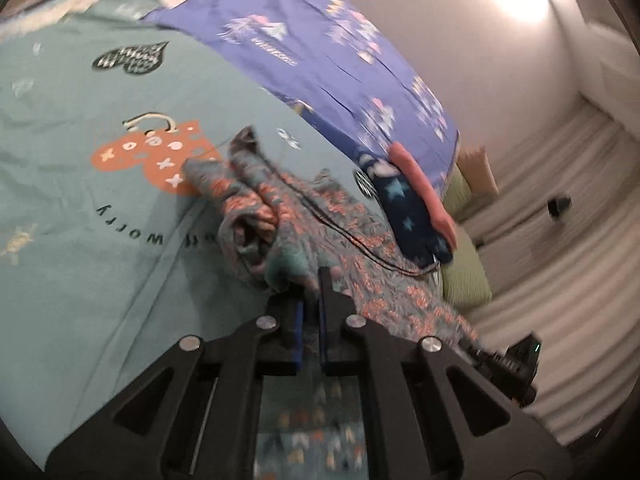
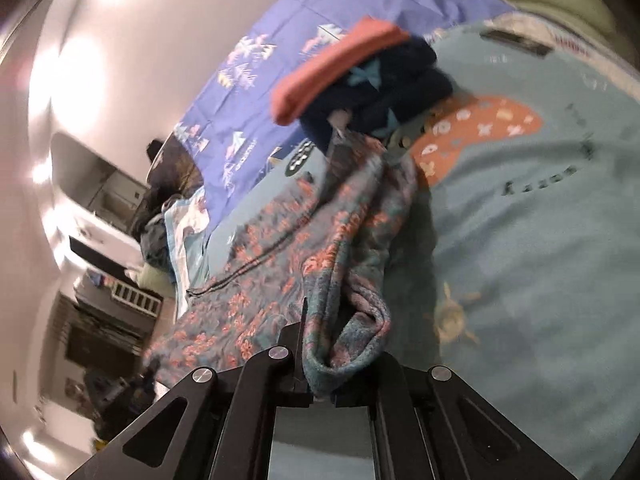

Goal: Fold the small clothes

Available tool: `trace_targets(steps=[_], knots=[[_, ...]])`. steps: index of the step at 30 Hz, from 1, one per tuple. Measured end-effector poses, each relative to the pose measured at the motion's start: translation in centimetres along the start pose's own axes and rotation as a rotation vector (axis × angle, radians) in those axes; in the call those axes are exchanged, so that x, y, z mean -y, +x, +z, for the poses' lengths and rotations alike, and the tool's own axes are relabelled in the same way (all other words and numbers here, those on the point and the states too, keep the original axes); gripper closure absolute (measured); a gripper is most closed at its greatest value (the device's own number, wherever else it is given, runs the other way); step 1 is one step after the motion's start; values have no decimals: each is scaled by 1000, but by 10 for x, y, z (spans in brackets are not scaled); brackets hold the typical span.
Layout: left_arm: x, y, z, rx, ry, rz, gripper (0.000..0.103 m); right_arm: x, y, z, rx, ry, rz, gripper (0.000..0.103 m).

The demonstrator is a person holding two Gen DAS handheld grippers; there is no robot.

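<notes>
Your left gripper (image 1: pixel 310 292) and right gripper (image 2: pixel 320 344) both have their fingers pinching the floral garment (image 1: pixel 304 216), which lies bunched mid-frame on the teal bed sheet (image 1: pixel 80 184), below the folded clothes (image 2: pixel 360 76).

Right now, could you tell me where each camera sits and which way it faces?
Left wrist: on the left claw, looking down its fingers across the teal printed bedsheet; the claw grips the floral blue-and-coral knit garment.
Right wrist: on the right claw, facing the same bed from the other side, shut on that garment.
Both share: the garment, sheet, and folded navy star-print cloth with pink piece.
</notes>
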State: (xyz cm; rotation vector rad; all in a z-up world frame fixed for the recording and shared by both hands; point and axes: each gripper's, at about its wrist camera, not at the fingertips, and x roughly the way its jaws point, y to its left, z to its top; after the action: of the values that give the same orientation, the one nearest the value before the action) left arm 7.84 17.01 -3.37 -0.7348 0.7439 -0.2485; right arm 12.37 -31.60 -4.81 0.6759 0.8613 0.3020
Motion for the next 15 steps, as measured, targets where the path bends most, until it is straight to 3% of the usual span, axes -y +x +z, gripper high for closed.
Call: trace_targets(steps=[5, 9, 11, 13, 14, 15], knots=[[-10, -46, -48, -102, 28, 26, 96, 13, -44, -43, -73, -12, -34, 100], [-26, -60, -86, -153, 75, 164, 95, 41, -50, -91, -201, -12, -146, 92], [-36, -70, -85, -111, 83, 279, 95, 50, -45, -98, -237, -45, -225, 89], [-34, -80, -75, -48, 118, 332, 92, 47, -52, -88, -222, -48, -231, 76], [-31, -85, -67, -4, 147, 342, 88, 43, -57, -81, -198, -65, -251, 73], [-26, -87, -60, 36, 184, 346, 76, 37, -64, -71, -147, -103, -270, 66]])
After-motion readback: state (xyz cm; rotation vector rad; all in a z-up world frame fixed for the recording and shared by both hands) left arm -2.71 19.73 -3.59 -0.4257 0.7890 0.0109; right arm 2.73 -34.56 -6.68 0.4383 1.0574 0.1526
